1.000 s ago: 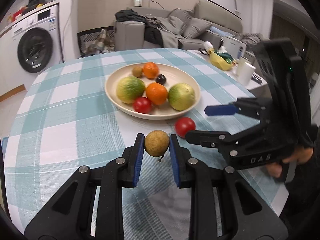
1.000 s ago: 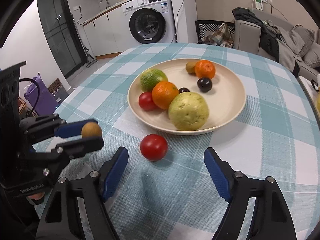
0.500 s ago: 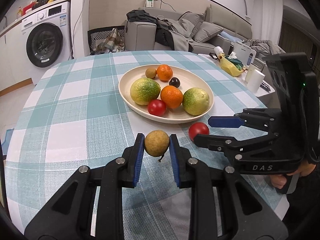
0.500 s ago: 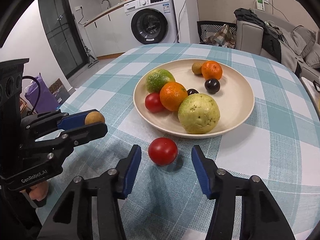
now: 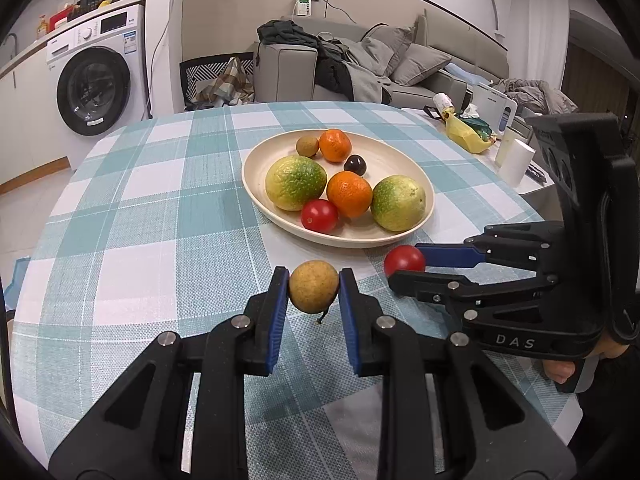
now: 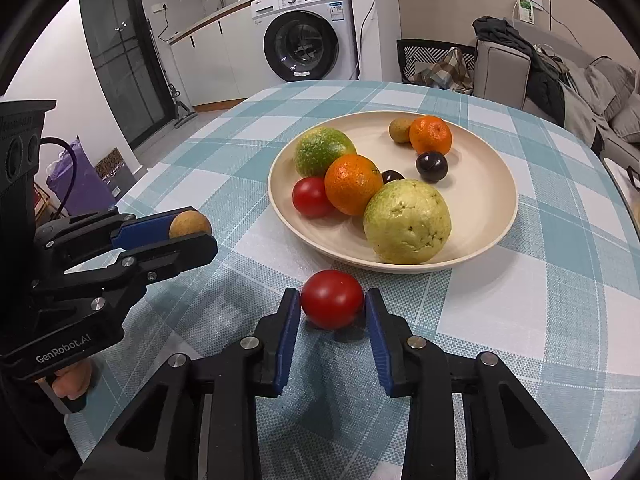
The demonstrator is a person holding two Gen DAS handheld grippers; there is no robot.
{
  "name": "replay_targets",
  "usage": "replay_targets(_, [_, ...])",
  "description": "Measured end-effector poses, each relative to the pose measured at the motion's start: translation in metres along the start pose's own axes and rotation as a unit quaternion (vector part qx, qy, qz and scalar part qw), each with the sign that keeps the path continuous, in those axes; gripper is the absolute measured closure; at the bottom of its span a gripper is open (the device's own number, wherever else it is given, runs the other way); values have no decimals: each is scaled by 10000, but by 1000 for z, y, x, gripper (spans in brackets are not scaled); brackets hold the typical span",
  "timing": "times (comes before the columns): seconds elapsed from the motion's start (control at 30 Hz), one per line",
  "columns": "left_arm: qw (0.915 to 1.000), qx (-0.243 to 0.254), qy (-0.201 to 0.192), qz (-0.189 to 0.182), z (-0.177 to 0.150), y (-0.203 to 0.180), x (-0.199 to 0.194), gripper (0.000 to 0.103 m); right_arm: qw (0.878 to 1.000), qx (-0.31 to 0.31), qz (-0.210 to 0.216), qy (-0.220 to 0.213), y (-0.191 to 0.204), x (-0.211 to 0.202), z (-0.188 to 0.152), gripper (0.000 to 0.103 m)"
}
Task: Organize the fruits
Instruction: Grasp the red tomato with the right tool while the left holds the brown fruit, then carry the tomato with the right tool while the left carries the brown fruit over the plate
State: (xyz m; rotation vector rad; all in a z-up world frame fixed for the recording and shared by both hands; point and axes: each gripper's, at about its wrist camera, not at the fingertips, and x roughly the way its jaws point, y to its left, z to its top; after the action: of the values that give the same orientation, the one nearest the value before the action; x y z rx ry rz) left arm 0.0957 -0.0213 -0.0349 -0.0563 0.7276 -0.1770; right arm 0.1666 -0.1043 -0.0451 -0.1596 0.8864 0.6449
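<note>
My left gripper (image 5: 314, 286) is shut on a small round brown fruit (image 5: 314, 286) and holds it just above the checked tablecloth; the right wrist view shows the same brown fruit (image 6: 190, 222) in that left gripper (image 6: 188, 236). A red tomato (image 6: 332, 298) lies on the cloth just in front of the cream plate (image 6: 480, 184). My right gripper (image 6: 332, 300) has its jaws closing, and both blue pads touch the tomato's sides. From the left wrist view, the tomato (image 5: 402, 260) sits at the tip of the right gripper (image 5: 404, 268), beside the plate (image 5: 392, 160).
The plate holds two green-yellow citrus fruits (image 5: 296, 182), two oranges (image 5: 349, 194), a second tomato (image 5: 319, 216), a dark plum (image 5: 355, 165) and a small brown fruit (image 5: 307, 146). A side table with a white cup (image 5: 516, 162) stands past the table's right edge.
The right gripper's jaws have come in from wide apart to both sides of the tomato on the cloth. The left gripper has kept the brown fruit in the same place.
</note>
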Motion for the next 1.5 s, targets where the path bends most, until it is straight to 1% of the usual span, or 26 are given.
replay_targets(0.17, [10000, 17, -32, 85, 0, 1, 2, 81, 10000, -53, -32, -14, 1, 0, -1, 70])
replay_targets(0.43, [9999, -65, -72, 120, 1, 6, 4, 81, 9999, -127, -58, -96, 3, -6, 1, 70])
replay_targets(0.67, [9998, -83, -112, 153, 2, 8, 3, 81, 9994, -172, -60, -280, 3, -20, 5, 70])
replay_targets(0.9, [9996, -102, -186, 160, 11, 3, 4, 81, 9985, -134, -128, -512, 1, -35, 9, 70])
replay_targets(1.17, [9995, -110, -262, 158, 24, -3, 12, 81, 9971, -47, -187, -731, -5, -45, 13, 70])
replay_targets(1.5, [9994, -32, -308, 129, 42, -12, 26, 81, 9935, 344, -305, -1045, -29, -54, 16, 70])
